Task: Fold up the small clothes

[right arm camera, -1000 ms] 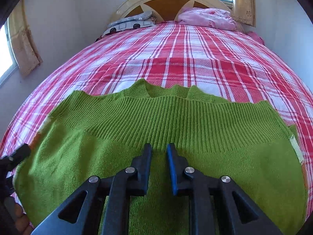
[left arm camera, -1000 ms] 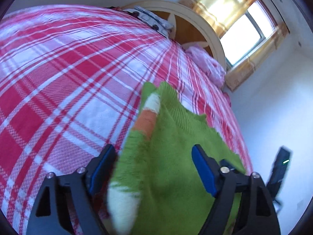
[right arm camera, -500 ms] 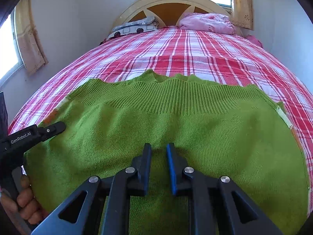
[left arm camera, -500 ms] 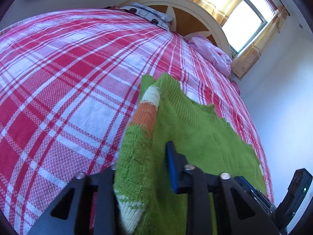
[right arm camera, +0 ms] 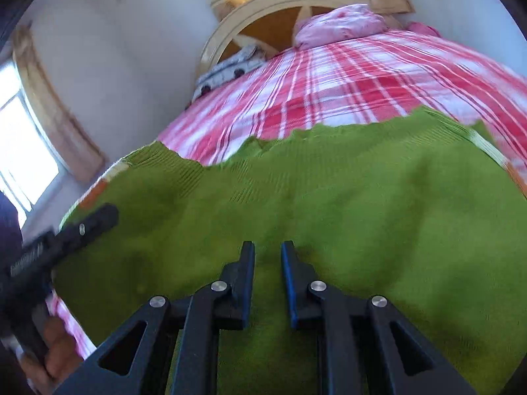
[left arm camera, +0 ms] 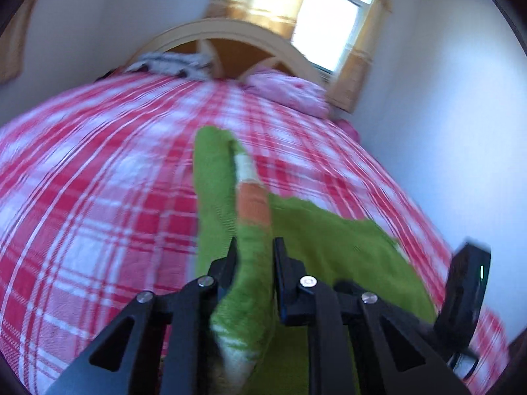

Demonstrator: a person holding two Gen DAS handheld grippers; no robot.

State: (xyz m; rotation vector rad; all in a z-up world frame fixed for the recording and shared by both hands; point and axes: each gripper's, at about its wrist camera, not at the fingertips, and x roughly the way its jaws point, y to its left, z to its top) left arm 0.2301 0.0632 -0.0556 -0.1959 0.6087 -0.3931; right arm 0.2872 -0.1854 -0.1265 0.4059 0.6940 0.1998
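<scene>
A small green knit sweater [right arm camera: 329, 197] lies spread on the red plaid bed [right arm camera: 346, 75]. Its side edge carries orange and white patches [left arm camera: 252, 200]. My left gripper [left arm camera: 255, 253] is shut on the sweater's left side edge and holds it lifted off the bed in a fold. My right gripper [right arm camera: 267, 256] is shut on the middle of the sweater's near edge. The left gripper also shows at the left of the right wrist view [right arm camera: 79, 230], at the sweater's edge. The right gripper's body shows at the right of the left wrist view [left arm camera: 467, 289].
A cream wooden headboard [left arm camera: 237, 33] stands at the far end with a pink pillow [left arm camera: 290, 92] and a grey patterned cloth [left arm camera: 171, 62] against it. A white wall [left arm camera: 444, 131] runs along the bed's right side. A window [left arm camera: 329, 16] is behind the headboard.
The left gripper closed on the sweater's side edge and has lifted it and swung to the right. The right gripper stayed shut and tilted, raising the near edge.
</scene>
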